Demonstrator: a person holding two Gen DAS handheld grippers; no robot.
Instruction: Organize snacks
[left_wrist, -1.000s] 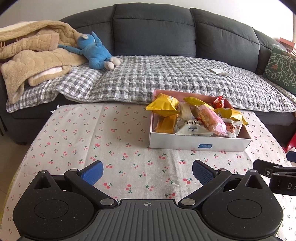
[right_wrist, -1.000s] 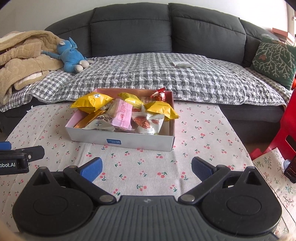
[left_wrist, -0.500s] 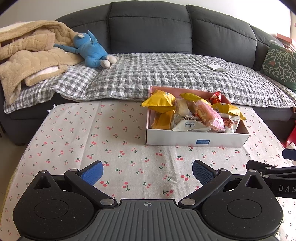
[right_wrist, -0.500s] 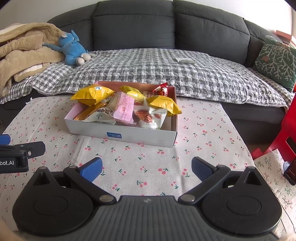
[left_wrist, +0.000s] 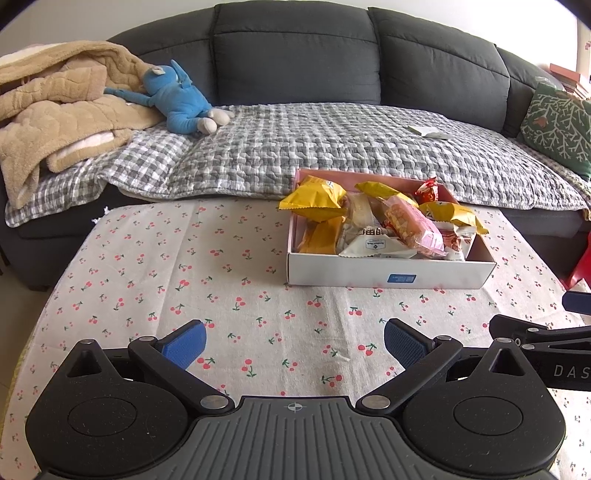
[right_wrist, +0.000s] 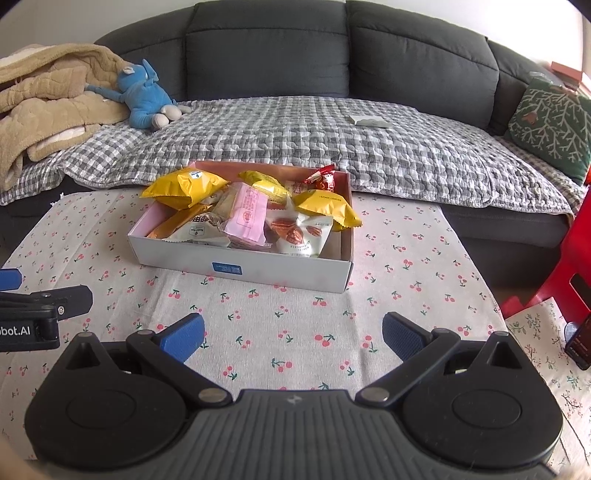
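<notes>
Left wrist view: the white box (left_wrist: 388, 275) stands on the cherry-print tablecloth (left_wrist: 184, 266), ahead and to the right of centre, its far edge near the sofa; a small blue label sits on its near wall
Snacks: the box is heaped with packets; a yellow bag (left_wrist: 314, 197) overhangs the far-left corner; a pink packet (left_wrist: 413, 225) lies slanted across the middle; a white packet (left_wrist: 376, 245) rests against the near wall; a small red wrapper (left_wrist: 427, 192) stands at the back
Right wrist view: the same box (right_wrist: 240, 266) sits ahead and left of centre; a white nut pouch (right_wrist: 299, 232) leans in the near-right part; another yellow bag (right_wrist: 325, 208) overhangs the right wall
Left gripper (left_wrist: 294, 343): jaws spread wide with nothing between them; blue pads (left_wrist: 184, 343) over bare cloth, well short of the box
Right gripper (right_wrist: 293, 338): jaws spread just as wide and holding nothing; it hovers over the cloth near the box's front wall; its black finger also shows at the right edge of the left wrist view
Behind the table: dark grey sofa (left_wrist: 295, 55) under a grey checked cover (left_wrist: 332, 147); blue plush toy (left_wrist: 177, 99) beside a tan blanket (left_wrist: 55, 107); green patterned cushion (left_wrist: 557, 129) at the right end
Right of the table: a red stool (right_wrist: 565, 258), partly cut off
</notes>
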